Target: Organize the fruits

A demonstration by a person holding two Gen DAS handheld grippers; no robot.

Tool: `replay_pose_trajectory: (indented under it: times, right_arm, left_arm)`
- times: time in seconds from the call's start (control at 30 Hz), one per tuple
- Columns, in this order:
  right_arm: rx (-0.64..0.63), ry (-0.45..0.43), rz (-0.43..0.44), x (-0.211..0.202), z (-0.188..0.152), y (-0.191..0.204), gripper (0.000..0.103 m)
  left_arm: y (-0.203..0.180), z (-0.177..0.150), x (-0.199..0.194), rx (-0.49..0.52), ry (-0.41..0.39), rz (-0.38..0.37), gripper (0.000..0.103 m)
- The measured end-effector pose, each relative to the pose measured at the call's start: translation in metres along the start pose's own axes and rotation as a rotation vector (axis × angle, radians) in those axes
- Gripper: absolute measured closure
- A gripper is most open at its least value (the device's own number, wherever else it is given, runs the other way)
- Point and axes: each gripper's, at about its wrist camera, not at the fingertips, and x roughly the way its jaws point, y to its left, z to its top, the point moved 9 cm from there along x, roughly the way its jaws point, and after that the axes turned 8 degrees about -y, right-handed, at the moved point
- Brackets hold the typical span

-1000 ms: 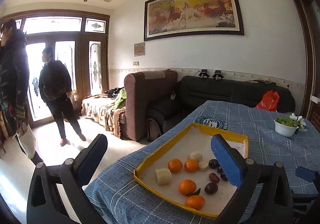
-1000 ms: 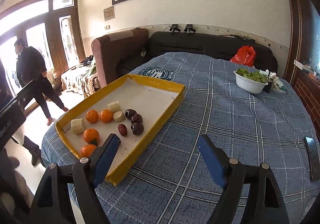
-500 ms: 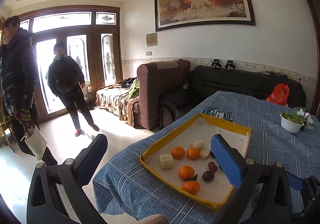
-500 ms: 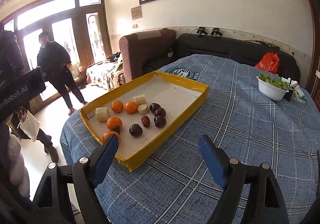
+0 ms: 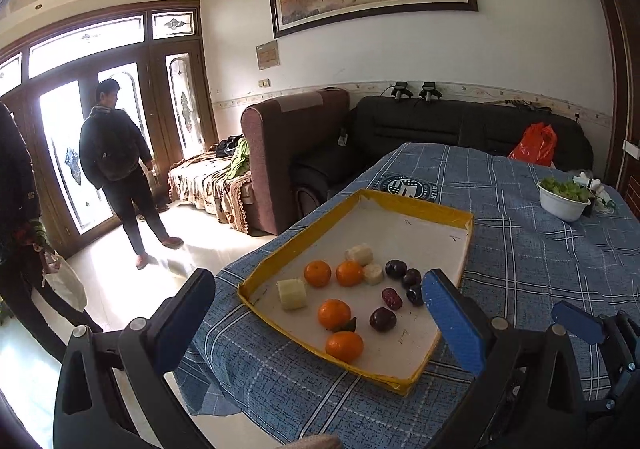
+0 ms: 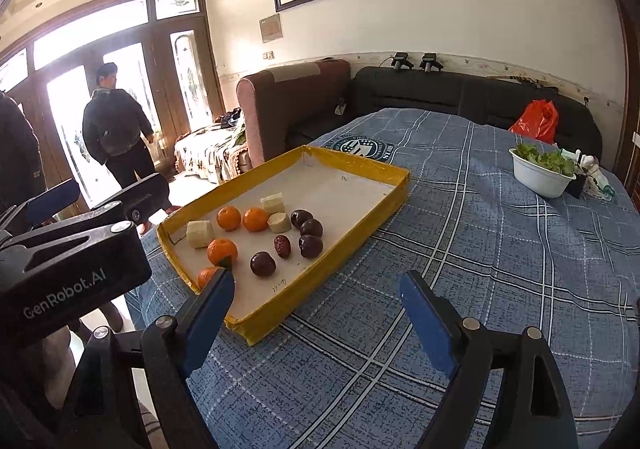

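Observation:
A yellow-rimmed tray lies on the blue plaid tablecloth. It holds several oranges, several dark plums, a red date and three pale fruit chunks. My left gripper is open and empty, held before the tray's near edge. My right gripper is open and empty, above the cloth beside the tray's near right corner. The left gripper body shows at the left of the right wrist view.
A white bowl of greens stands at the table's far right. An orange bag lies on the black sofa behind. A person stands by the glass doors. The table edge drops off left of the tray.
Both grippers have drawn back and swung so the tray sits more central and farther off. Nothing in the tray has moved. Both stay open.

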Motion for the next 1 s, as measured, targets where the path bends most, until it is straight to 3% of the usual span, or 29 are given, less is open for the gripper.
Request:
replay_pose_trajectory:
  times: [0.23,0.43,1.0]
  right_arm:
    - [-0.043,0.019,0.018,0.008,0.001,0.017,0.013]
    - [-0.068,0.041,0.021,0.019,0.001,0.028,0.013]
    - [-0.077,0.099,-0.012,0.036,-0.008,0.032,0.013]
  left_arm:
    - [0.015,-0.021,0.021,0.006,0.086,0.080,0.000]
    - [0.031,-0.037,0.035,-0.033,0.158,0.096,0.000]
    - [0.047,-0.049,0.045,-0.113,0.238,0.041,0.000]
